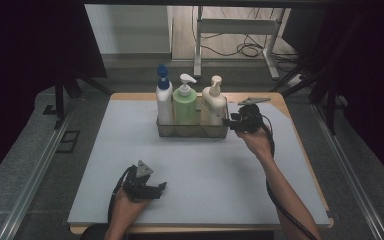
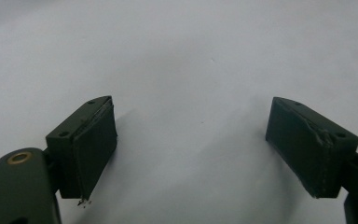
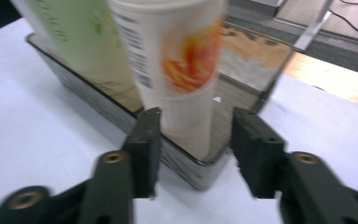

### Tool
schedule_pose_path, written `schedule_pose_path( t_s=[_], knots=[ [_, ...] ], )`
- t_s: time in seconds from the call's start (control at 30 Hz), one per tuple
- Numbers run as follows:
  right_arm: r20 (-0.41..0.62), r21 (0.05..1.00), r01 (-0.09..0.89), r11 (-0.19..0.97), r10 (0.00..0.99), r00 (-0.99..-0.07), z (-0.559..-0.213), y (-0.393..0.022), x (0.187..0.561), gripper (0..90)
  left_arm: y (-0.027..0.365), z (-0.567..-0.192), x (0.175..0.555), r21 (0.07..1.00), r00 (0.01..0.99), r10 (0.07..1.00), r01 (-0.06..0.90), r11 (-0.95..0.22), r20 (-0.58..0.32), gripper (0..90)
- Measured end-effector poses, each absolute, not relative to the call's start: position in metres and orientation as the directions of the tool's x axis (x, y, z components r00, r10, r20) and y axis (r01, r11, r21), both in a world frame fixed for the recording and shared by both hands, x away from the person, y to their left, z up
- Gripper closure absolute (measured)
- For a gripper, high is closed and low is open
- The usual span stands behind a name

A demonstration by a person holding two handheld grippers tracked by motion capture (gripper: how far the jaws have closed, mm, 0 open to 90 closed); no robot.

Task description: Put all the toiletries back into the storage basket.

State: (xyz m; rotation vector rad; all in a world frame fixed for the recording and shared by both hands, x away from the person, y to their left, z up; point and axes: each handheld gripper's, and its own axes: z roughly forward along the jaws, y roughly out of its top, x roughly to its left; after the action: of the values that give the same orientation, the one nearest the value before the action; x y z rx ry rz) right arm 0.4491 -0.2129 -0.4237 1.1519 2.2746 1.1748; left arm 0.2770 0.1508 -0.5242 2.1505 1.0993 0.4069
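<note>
Right gripper view | right gripper (image 3: 193,154) half-open | straddling clear tray (image 3: 205,170) corner

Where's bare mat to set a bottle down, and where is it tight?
Free: the mat left of the tray, and the stretch between tray and left gripper. Tight: the tray's right end, where the right gripper straddles its corner beside the cream bottle.

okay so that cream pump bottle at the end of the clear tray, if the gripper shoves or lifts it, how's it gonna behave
The cream pump bottle is tall and slim with a pump on top, so a high push would probably tip it. The clear tray wall may brace its base. Its smooth, rounded plastic could slip between the right gripper pads.
</note>
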Motion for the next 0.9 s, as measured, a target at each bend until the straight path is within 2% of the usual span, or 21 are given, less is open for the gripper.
schedule_pose_path(
  t_s=[0.1, 0.2, 0.4, 0.9],
  knots=[
    [0.087, 0.794, 0.523, 0.309, 0.795, -0.600, -0.425, -0.220, 0.451, 68.8, 0.151, -0.524, 0.277, 0.692, 0.595, 0.803, 0.591, -0.414, -0.028, 15.9],
    [0.099, 0.796, 0.531, 0.291, 0.803, -0.588, -0.427, -0.224, 0.454, 75.5, 0.151, -0.524, 0.277, 0.692, 0.595, 0.803, 0.591, -0.414, -0.028, 16.0],
    [0.056, 0.781, 0.533, 0.325, 0.814, -0.578, -0.430, -0.218, 0.461, 89.6, 0.151, -0.524, 0.277, 0.692, 0.595, 0.803, 0.591, -0.413, -0.028, 15.9],
    [0.027, 0.744, 0.559, 0.367, 0.818, -0.574, -0.439, -0.204, 0.481, 90.0, 0.151, -0.524, 0.277, 0.692, 0.596, 0.803, 0.591, -0.415, -0.027, 15.9]
  ],
)
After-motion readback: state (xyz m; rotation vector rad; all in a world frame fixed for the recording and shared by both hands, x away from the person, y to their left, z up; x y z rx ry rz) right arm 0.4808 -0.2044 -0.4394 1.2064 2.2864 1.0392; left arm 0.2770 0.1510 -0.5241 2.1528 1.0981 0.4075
